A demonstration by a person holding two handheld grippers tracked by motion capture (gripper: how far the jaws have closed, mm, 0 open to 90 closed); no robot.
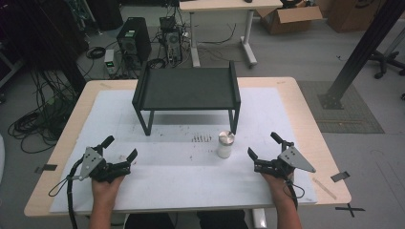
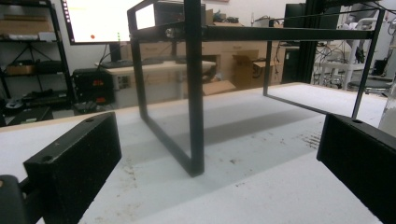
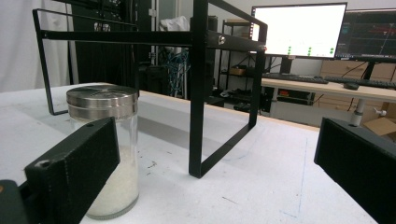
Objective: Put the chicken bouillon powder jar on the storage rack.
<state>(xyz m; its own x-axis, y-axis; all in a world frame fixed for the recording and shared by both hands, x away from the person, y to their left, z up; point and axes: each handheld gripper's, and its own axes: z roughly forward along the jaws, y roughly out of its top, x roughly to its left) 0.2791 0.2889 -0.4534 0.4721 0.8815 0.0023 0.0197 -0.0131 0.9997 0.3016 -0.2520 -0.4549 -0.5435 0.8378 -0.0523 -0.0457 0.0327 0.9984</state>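
Observation:
A glass jar [image 1: 225, 145] with a metal lid and white grains inside stands on the white mat, in front of the right leg of a black metal shelf [image 1: 186, 89]. In the right gripper view the jar [image 3: 109, 154] rises just behind the left jaw, and the shelf frame [image 3: 198, 88] stands beyond. My right gripper [image 1: 264, 146] rests open to the jar's right, nothing between its jaws. My left gripper [image 1: 121, 148] lies open at the mat's left front, empty, facing the shelf's leg [image 2: 194, 93].
The white mat [image 1: 181, 191] covers a wooden table [image 1: 62, 148]. Dark specks dot the mat near the jar. Beyond the table stand computer towers [image 1: 133, 43], cables, another desk and cardboard boxes. A black post [image 1: 363, 47] rises at the right.

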